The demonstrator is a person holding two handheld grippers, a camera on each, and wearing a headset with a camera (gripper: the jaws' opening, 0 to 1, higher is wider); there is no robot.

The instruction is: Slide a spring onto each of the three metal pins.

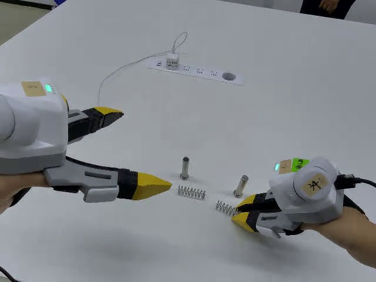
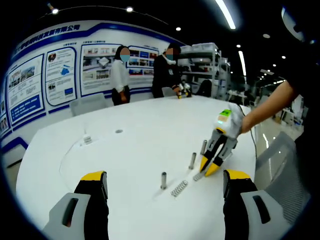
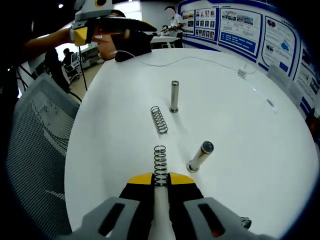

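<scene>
Here the right hand-held gripper [image 1: 238, 212] is pinched tight on one end of a spring [image 1: 225, 207], down low at the white surface [image 1: 282, 106], just beside the nearer pin [image 1: 241, 185]. A second spring [image 1: 191, 192] lies flat by the foot of the other upright pin [image 1: 185, 167]. Meanwhile the left hand-held gripper [image 1: 144, 150] hovers wide open and empty, off to the side.

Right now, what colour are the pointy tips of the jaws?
Yellow, on black jaws, for the left gripper and right gripper alike; the head view shows it best.
</scene>
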